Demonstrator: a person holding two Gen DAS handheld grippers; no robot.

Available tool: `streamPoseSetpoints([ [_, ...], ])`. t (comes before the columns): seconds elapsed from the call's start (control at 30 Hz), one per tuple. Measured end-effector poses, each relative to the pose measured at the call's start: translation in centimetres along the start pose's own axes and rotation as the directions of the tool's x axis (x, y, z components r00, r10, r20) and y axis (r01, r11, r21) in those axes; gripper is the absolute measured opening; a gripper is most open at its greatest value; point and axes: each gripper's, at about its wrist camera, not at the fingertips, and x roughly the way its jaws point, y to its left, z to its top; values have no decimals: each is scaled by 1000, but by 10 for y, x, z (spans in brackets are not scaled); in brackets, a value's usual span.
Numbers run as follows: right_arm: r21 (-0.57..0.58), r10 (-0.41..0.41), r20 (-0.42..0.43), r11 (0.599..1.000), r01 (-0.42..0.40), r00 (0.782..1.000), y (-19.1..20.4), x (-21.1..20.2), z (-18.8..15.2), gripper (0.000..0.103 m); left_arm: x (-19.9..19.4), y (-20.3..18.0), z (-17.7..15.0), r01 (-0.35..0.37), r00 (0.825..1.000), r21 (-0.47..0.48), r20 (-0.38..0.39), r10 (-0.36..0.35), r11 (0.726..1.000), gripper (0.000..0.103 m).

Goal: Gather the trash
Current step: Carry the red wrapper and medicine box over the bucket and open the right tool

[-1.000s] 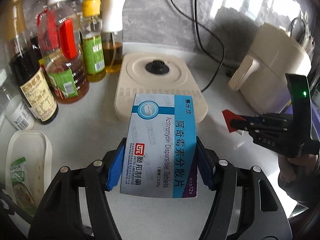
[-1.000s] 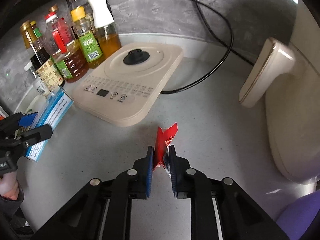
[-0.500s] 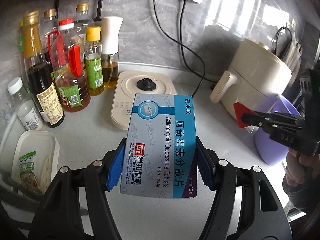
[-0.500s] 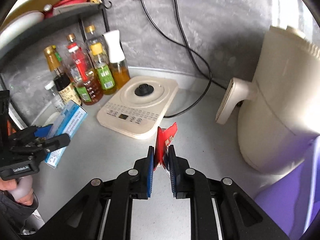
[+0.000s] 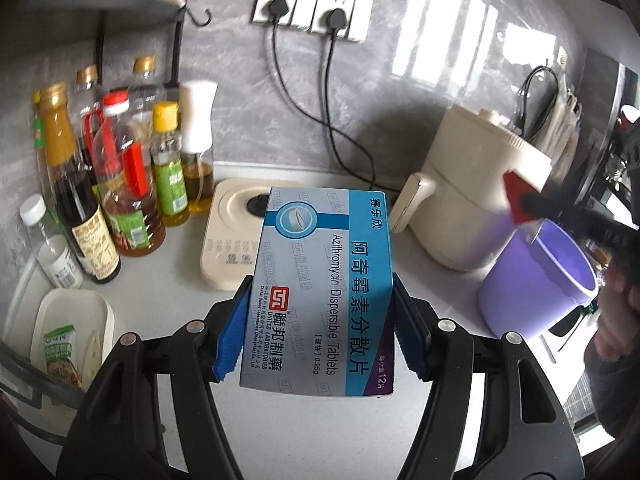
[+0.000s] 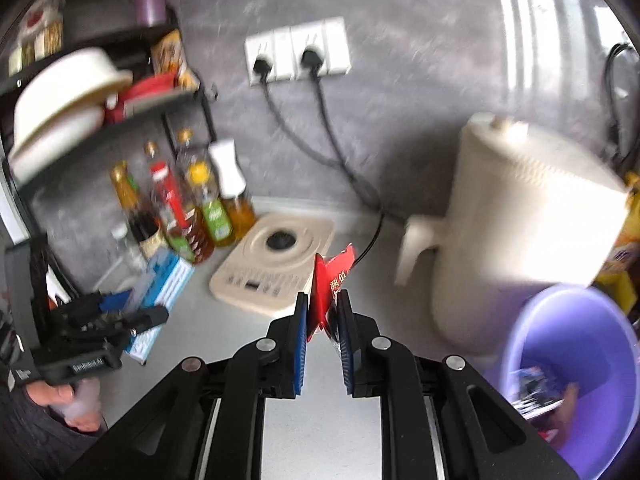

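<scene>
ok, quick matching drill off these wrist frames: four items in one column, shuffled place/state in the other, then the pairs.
Items
1. medicine box
2. red wrapper
3. purple bucket
4. green sachet

States
A. lying in the cream tray at the counter's left
B. clamped in the right gripper
C. standing beside the cream appliance, some trash inside
D. clamped in the left gripper, off the counter

Pairs: 1-D, 2-B, 3-C, 4-A
</scene>
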Motion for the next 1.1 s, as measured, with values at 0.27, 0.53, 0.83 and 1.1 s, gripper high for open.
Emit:
streamPoseSetpoints([
  [0.27,53,-112,119,993,107,987,-44,-59,25,16,-5,-27,14,51,998,41,38,-52,998,65],
  [0.53,169,-231,156,964,205,960,-103,-106,24,17,5,-61,19,130,991,73,34,-133,989,65],
  [0.83,241,-301,125,934,265,945,-148,-140,-5,18,21,-118,23,216,975,133,21,-221,967,65],
  [1.1,318,-243,47,923,216,969,-186,-121,-35,61,25,-156,22,242,969,162,12,-247,957,65],
])
